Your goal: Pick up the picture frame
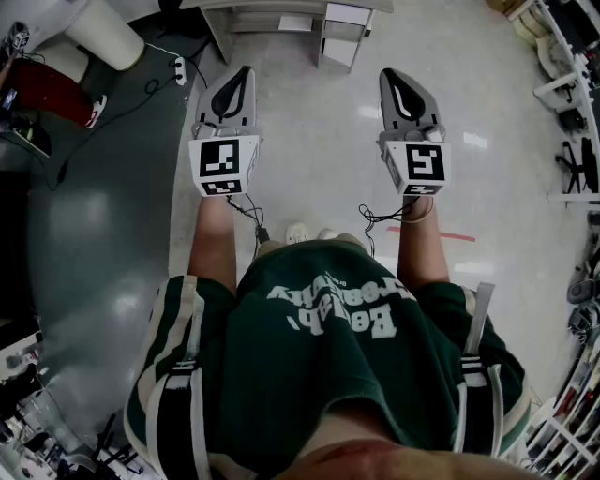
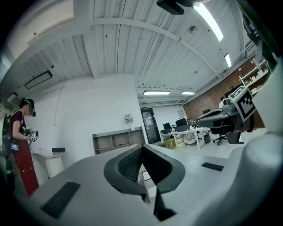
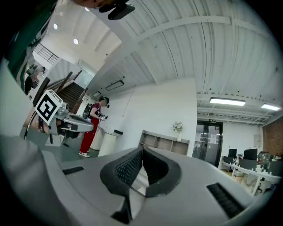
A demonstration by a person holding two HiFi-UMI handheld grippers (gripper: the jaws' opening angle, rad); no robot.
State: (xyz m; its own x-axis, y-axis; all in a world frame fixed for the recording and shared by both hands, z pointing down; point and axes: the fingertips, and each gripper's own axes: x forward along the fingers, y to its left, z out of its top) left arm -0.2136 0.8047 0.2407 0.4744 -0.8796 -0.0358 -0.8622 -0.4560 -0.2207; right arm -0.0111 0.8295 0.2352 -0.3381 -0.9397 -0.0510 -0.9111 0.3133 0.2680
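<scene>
No picture frame shows in any view. In the head view I hold both grippers level in front of me, over a pale floor. My left gripper point(image 1: 241, 77) is shut with nothing in it; in the left gripper view point(image 2: 141, 149) its dark pads meet at the tips. My right gripper point(image 1: 387, 79) is likewise shut and holds nothing, and its pads touch in the right gripper view point(image 3: 142, 150). Both point toward a low grey shelf unit point(image 1: 286, 21) by a white wall.
The shelf unit point(image 2: 117, 140) carries a small plant point(image 2: 128, 118). A person in red trousers point(image 2: 21, 150) stands at the left beside a white round stand point(image 3: 107, 142). Desks and office chairs point(image 2: 196, 131) fill the right side. Cables and a power strip point(image 1: 178, 67) lie on the floor.
</scene>
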